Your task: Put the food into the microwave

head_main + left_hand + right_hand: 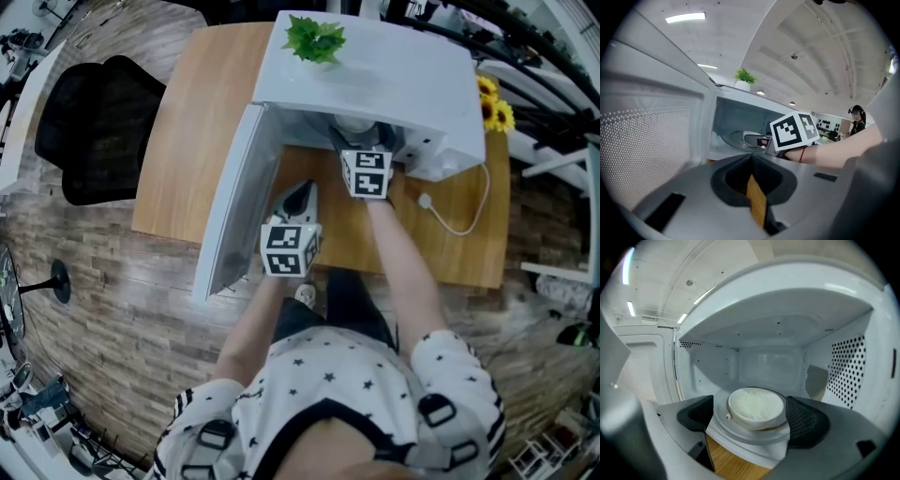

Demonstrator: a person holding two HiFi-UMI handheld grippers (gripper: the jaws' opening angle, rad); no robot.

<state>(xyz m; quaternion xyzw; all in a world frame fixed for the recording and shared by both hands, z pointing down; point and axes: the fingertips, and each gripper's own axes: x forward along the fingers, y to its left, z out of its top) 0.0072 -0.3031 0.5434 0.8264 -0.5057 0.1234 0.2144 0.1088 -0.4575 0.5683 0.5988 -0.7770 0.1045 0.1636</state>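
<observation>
Bowl (756, 406) of white food is seen inside the microwave (375, 75), set on the turntable (740, 436), roughly centred; right gripper (750, 404) is reached into the cavity with jaws spread wide, one on each side of the bowl; nothing is gripped; left jaw stands clear of the rim, right jaw is very close, contact cannot be told. Bowl lies dead ahead of the right gripper, between its jaws; it is round, so no long axis matters. Placing is judged done; a straight pull-back is called for, no sideways drift. Left gripper (751, 164) is held outside, near the open door (230, 202), jaws closed together, empty; it is nearer the door for shutting.
</observation>
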